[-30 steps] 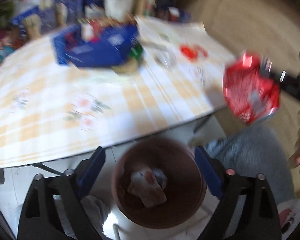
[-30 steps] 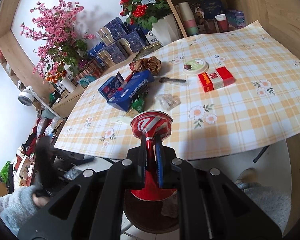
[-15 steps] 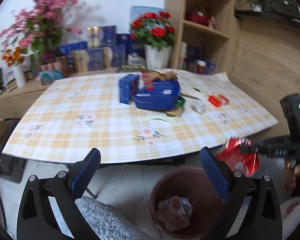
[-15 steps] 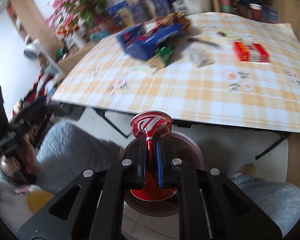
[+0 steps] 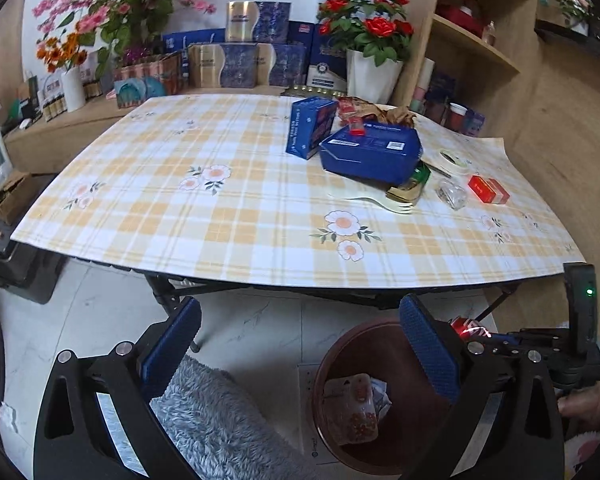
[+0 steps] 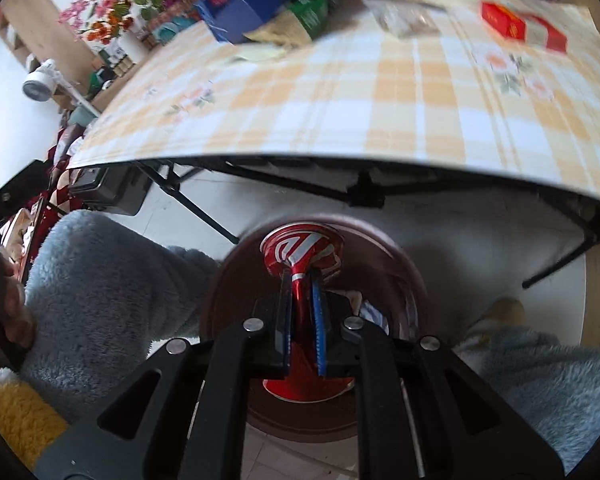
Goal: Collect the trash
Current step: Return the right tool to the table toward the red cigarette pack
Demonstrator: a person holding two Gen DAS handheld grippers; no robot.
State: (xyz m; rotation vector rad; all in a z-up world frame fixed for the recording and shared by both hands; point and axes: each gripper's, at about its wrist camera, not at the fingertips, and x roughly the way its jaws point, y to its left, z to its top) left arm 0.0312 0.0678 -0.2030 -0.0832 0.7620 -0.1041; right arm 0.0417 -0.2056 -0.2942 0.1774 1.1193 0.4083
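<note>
My right gripper [image 6: 302, 276] is shut on a crushed red can [image 6: 302, 250] and holds it over the brown bin [image 6: 228, 280] on the floor below the table edge. In the left wrist view the bin [image 5: 328, 364] holds a crumpled snack wrapper [image 5: 350, 408], and the can [image 5: 466, 326] shows just over its right rim. My left gripper [image 5: 300, 344] is open and empty, above the floor in front of the table. More trash lies on the table: blue boxes [image 5: 370, 152], a red pack [image 5: 488, 189], a clear wrapper [image 5: 452, 196].
The checked tablecloth [image 5: 220, 200] overhangs the table's front edge above the bin. Folding table legs [image 6: 188, 200] stand behind the bin. A person's grey fleece legs [image 6: 100, 288] flank the bin. Flower vases [image 5: 374, 76] and boxes line the back shelf.
My right gripper has gone down with the can from table height to just over the bin. My left gripper has drawn back and up, so the whole table shows.
</note>
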